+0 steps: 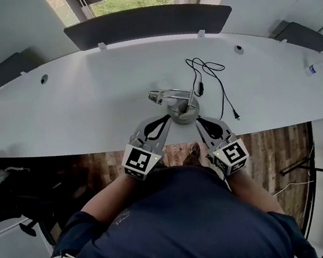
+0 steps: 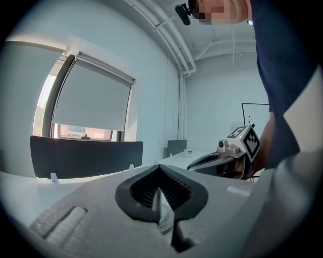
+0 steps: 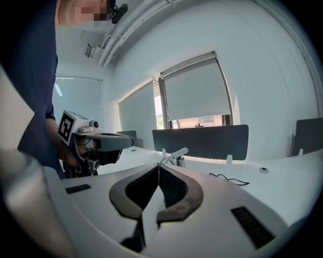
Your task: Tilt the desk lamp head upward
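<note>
A silvery metal lamp (image 1: 181,109) with a round base stands near the smooth white bench's (image 1: 56,117) front edge, its thin black cord (image 1: 224,94) looping beside it. The grey left claw (image 1: 168,118) and right claw (image 1: 197,121) are closed and empty, one on each side of the lamp.

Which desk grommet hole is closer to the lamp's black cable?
The hole at the head view's right; the cable loops near it, while the other hole sits far off at the left.
</note>
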A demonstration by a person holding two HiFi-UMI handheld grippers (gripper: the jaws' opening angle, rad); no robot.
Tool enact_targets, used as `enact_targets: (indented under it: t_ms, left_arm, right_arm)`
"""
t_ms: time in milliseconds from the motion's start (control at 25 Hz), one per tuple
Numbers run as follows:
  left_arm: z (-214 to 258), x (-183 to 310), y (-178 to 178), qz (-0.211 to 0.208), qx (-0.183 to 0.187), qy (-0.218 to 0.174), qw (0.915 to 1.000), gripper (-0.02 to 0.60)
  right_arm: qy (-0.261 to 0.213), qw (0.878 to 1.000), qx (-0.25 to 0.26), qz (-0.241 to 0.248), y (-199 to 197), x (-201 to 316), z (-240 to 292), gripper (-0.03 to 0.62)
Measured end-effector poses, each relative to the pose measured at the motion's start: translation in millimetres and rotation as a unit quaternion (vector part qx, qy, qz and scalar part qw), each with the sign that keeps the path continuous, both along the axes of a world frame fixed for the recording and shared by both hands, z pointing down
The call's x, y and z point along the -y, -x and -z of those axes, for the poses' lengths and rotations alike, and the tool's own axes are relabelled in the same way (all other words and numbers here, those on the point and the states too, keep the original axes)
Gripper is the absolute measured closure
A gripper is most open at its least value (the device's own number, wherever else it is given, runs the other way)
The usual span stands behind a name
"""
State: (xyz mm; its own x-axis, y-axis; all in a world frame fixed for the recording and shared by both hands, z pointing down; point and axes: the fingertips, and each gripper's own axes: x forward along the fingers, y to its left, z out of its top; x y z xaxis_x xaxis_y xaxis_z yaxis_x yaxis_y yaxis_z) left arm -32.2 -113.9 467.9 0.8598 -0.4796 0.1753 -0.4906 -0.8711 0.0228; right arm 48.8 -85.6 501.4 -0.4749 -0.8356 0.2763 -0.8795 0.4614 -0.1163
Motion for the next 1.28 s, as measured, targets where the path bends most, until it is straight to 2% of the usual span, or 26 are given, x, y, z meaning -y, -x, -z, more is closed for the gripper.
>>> enact_targets:
  t_ms: [120, 280, 400, 560, 640, 720, 920, 1040, 1280]
  left_arm:
    - [-5.7, 10.7, -3.4, 0.015, 0.004, 0.004, 0.9999, 0.574]
    - [-15.5, 22.8, -7.0, 0.027, 0.043, 0.0, 0.9987, 0.574]
    - [-24.4, 29.3, -12.1, 0.039, 0.039, 0.012, 0.9984, 0.574]
    - [-38.7, 37.3, -13.5, 0.061, 0.07, 0.015, 0.9956, 0.572]
    - [-45.1, 41.9, -13.5, 0.071, 0.086, 0.016, 0.9936, 0.549]
    - [-50.9, 46.0, -14.4, 0.076, 0.098, 0.014, 0.9922, 0.521]
    - [-63.6, 57.2, -19.6, 0.08, 0.136, 0.0, 0.9875, 0.486]
    - [-75.9, 65.3, -21.7, 0.073, 0.174, -0.028, 0.9817, 0.475]
    - [-95.0, 75.2, -26.3, 0.057, 0.217, -0.058, 0.9729, 0.468]
  right_arm:
    - [0.012, 1.0, -0.015, 0.018, -4.6, 9.7, -13.7, 0.582]
    - [0.025, 0.999, -0.022, 0.034, -13.9, 23.5, -29.1, 0.582]
    - [0.034, 0.998, -0.029, 0.048, -19.2, 31.7, -40.1, 0.582]
    - [0.04, 0.996, -0.044, 0.07, -23.8, 41.6, -52.2, 0.58]
    - [0.042, 0.995, -0.051, 0.08, -24.5, 45.5, -57.4, 0.576]
    - [0.046, 0.993, -0.056, 0.088, -24.0, 49.1, -61.7, 0.544]
    - [0.051, 0.991, -0.07, 0.101, -22.6, 56.5, -71.9, 0.474]
    - [0.053, 0.989, -0.086, 0.104, -22.3, 63.1, -80.1, 0.438]
    - [0.056, 0.986, -0.104, 0.115, -16.1, 74.4, -89.0, 0.419]
